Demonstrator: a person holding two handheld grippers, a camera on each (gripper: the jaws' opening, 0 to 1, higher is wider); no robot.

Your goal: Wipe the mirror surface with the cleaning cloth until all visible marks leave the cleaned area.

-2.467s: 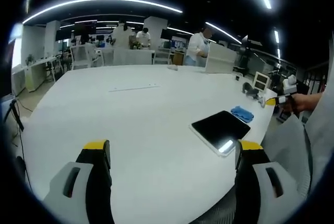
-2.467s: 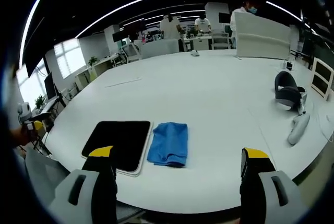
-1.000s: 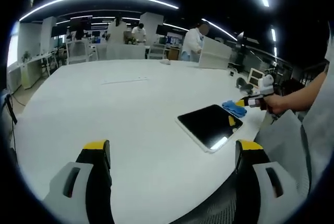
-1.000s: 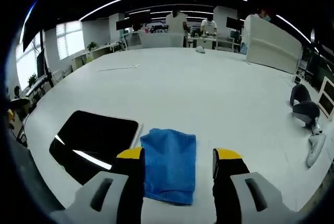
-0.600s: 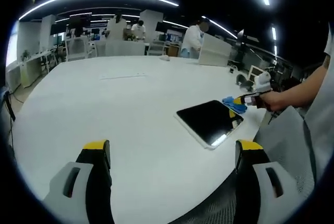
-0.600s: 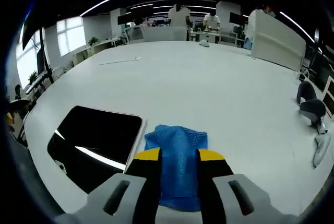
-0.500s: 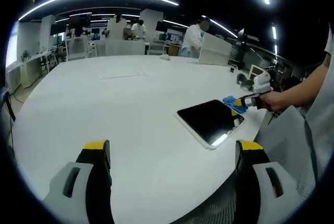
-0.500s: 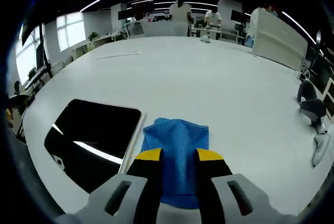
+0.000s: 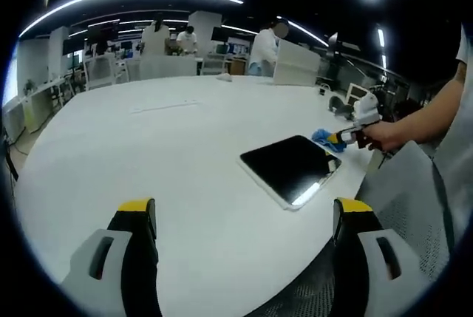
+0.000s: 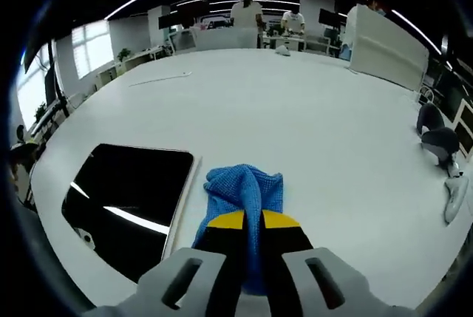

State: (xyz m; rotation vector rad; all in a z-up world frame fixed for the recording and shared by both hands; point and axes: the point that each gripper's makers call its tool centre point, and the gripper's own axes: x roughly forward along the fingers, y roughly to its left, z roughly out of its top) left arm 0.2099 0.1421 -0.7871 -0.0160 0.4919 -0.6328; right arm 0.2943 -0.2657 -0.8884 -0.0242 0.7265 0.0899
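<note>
A broad white round table (image 10: 310, 117) fills an open office; the dark rectangular mirror (image 10: 126, 191) lies near its edge; beside the mirror, the right gripper (image 10: 251, 221) pinches the bunched blue cleaning cloth (image 10: 247, 188); the left gripper (image 9: 240, 217) hovers with jaws spread wide.

The left gripper view looks from low over the near edge of the white worktop (image 9: 148, 154), facing across it, with the mirror (image 9: 290, 169) a little way off to the right. The right gripper view sits close above the blue cloth (image 10: 244, 199), looking down its tongs (image 10: 251, 222) with the mirror (image 10: 126, 191) just left. Both views share mirror, cloth (image 9: 325, 138) and worktop (image 10: 310, 125)
</note>
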